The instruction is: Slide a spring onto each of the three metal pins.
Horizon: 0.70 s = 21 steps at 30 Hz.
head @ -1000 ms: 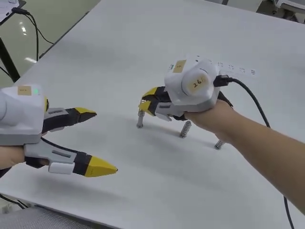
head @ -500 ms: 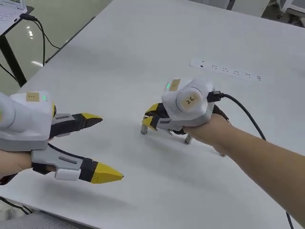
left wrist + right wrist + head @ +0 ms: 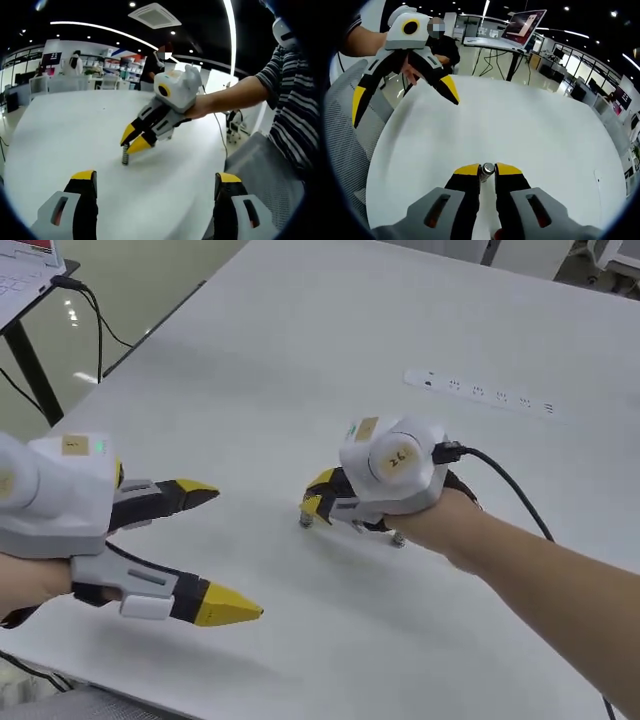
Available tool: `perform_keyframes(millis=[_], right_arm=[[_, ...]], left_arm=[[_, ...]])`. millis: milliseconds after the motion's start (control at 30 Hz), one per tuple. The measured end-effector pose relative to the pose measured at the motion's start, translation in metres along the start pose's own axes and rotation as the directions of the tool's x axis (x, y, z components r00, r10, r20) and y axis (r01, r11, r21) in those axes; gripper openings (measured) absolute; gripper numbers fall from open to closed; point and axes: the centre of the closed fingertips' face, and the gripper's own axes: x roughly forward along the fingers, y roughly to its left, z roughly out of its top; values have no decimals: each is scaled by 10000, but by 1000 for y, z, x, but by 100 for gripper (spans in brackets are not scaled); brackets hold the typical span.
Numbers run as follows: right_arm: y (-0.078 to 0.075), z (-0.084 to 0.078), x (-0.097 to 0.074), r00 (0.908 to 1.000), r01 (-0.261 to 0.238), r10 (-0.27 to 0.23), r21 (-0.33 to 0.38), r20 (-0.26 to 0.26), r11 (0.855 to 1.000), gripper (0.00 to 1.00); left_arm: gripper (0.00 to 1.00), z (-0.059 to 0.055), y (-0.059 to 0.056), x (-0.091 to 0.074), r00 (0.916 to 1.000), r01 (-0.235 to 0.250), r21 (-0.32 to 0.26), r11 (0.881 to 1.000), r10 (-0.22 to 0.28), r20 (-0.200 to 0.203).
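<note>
My right gripper (image 3: 315,495) is low over the white table (image 3: 300,360), its yellow tips shut on the top of a spring (image 3: 487,169) that stands on the leftmost metal pin (image 3: 305,522). The left gripper view has that spring (image 3: 125,155) upright under the right gripper (image 3: 132,141). A second sprung pin (image 3: 398,538) pokes out under the hand; anything further right is hidden by the arm. My left gripper (image 3: 225,550) hovers wide open at the near left with nothing between its jaws, well apart from the pins.
A white power strip (image 3: 480,395) lies further back on the table. A black cable (image 3: 510,490) runs from the right gripper along the arm. A laptop (image 3: 20,260) sits on a side desk at top left. The table's left edge is close to the left gripper.
The right gripper has sunk lower over the leftmost pin, so less of the pin shows beneath its tips. The left gripper has stayed open and in place.
</note>
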Motion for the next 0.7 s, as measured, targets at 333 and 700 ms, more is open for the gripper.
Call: perform_keyframes(millis=[333, 700], right_arm=[[0, 5, -5, 9999, 84, -86, 182, 87, 9998, 17], [3, 22, -32, 9909, -29, -169, 1466, 1336, 9892, 23]], left_arm=[[94, 6, -1, 2, 10000, 45, 104, 9999, -46, 42], [94, 12, -2, 9, 9999, 135, 174, 9998, -137, 93]])
